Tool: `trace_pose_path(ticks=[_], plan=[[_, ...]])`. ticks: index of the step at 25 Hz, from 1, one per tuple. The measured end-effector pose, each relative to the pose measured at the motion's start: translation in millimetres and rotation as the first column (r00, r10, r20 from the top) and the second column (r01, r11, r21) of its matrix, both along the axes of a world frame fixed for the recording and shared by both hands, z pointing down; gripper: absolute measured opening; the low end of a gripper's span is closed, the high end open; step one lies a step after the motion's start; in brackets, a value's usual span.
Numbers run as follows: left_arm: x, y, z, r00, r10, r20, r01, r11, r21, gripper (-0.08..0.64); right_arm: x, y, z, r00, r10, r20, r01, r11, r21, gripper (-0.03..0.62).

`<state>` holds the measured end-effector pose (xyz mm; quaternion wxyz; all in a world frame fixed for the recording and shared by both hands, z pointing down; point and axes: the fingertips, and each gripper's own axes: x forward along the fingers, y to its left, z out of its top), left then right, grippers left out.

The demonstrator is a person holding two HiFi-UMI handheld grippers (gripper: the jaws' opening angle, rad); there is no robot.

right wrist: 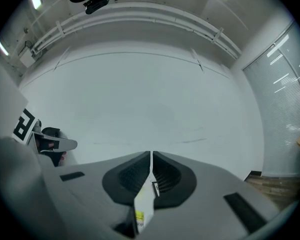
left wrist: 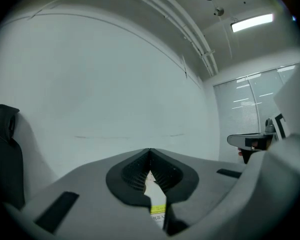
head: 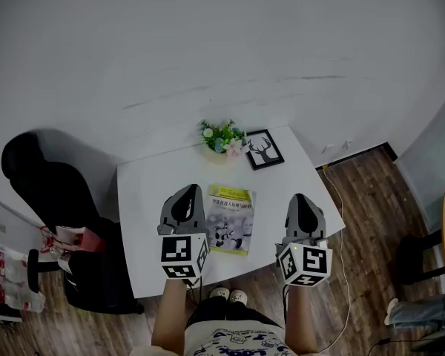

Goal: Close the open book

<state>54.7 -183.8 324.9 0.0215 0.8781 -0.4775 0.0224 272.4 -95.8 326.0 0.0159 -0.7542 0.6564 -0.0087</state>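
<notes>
The book [head: 231, 219] lies flat and closed on the white table [head: 144, 199], cover up, with a yellow band along its far edge. In the head view it sits between my two grippers, both raised above the table's near edge and pointing level at the wall. My left gripper [head: 184, 193] is shut with nothing in it; in its own view the jaw tips meet [left wrist: 150, 151], and a strip of the book [left wrist: 158, 209] shows below them. My right gripper [head: 302, 200] is also shut and empty [right wrist: 151, 156], with the book [right wrist: 139, 216] glimpsed underneath.
A small potted plant [head: 222, 137] and a framed deer picture [head: 264, 149] stand at the table's far edge. A black chair [head: 52, 191] and a red-and-white bag [head: 68, 239] are left of the table. A cable [head: 340, 236] runs over the wooden floor on the right.
</notes>
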Motion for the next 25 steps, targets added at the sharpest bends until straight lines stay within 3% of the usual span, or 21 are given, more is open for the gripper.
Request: trace_pose_path(ticks=[25], plan=[[-15, 2, -23, 0.999, -0.035, -0.028, 0.036, 0.999, 0.038, 0.021, -14, -11, -19, 1.0, -0.021, -0.017, 0.022, 0.999, 0.031, 0.029]])
